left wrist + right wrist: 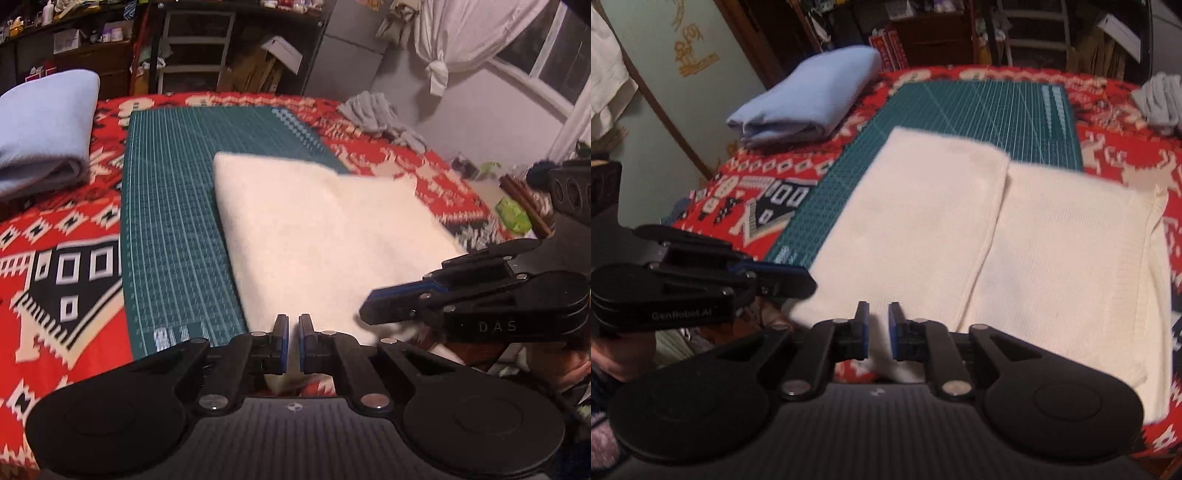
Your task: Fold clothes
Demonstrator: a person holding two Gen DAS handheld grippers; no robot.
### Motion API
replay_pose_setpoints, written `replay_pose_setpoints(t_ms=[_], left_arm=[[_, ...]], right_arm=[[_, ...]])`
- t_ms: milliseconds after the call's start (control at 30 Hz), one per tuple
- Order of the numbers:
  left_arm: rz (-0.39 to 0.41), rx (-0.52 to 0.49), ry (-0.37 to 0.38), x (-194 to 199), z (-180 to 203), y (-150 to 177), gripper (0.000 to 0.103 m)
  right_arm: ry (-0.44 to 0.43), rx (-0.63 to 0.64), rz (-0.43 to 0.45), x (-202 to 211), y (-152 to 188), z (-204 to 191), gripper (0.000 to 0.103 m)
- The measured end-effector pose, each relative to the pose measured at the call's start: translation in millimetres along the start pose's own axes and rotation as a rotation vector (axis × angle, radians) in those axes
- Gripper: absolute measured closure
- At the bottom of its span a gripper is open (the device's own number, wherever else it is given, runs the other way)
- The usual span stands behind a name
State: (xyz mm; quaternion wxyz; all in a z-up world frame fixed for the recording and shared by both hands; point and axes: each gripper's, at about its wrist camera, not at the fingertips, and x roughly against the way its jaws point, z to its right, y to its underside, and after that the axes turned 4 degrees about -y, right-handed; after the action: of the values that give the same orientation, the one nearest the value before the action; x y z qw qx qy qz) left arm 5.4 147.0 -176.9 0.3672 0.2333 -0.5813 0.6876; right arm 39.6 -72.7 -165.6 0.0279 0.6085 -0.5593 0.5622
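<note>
The left gripper (293, 341) has its jaws nearly shut on the near hem of the cream knitted garment (317, 236); the right gripper (878, 330) holds the same hem between narrow jaws. The garment lies folded lengthwise, running straight away from both grippers across the green gridded cutting mat (177, 206) and the red patterned blanket (55, 258). Both hands sit equally near. Legible markings: "DAS" and "GenRobot.AI" on the gripper bodies.

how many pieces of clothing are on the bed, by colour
cream: 1, the cream sweater, partly folded on the green mat
light blue: 1, the folded blue garment
grey: 1, the crumpled grey garment
total: 3
</note>
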Motion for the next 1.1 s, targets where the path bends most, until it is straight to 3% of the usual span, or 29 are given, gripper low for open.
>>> replay_pose_setpoints(t_ms=[233,400,533,733,867,1100], left_arm=[[0.007,0.011,-0.037,-22,-4,-26,0.098],[0.005,-0.014,-0.060,-34,-2,-26,0.098],[0.002,-0.024,-0.056,-32,0,-31,0.098],[0.057,0.029,-0.024,-29,-12,-61,0.098],[0.022,0.046,-0.019,-49,-20,-77,0.098],[-0.015,0.046,-0.025,-66,-27,-79,0.099]], right_arm=[[0.043,0.039,0.041,-19,-31,-7,0.088],[0.093,0.073,0.033,-44,-31,-2,0.091],[0.079,0.083,0.036,-39,-27,2,0.092],[0.075,0.041,0.081,-28,-56,8,0.091],[0.048,0.020,0.059,-43,-74,15,0.091],[0.048,0.032,0.015,-64,-72,27,0.095]])
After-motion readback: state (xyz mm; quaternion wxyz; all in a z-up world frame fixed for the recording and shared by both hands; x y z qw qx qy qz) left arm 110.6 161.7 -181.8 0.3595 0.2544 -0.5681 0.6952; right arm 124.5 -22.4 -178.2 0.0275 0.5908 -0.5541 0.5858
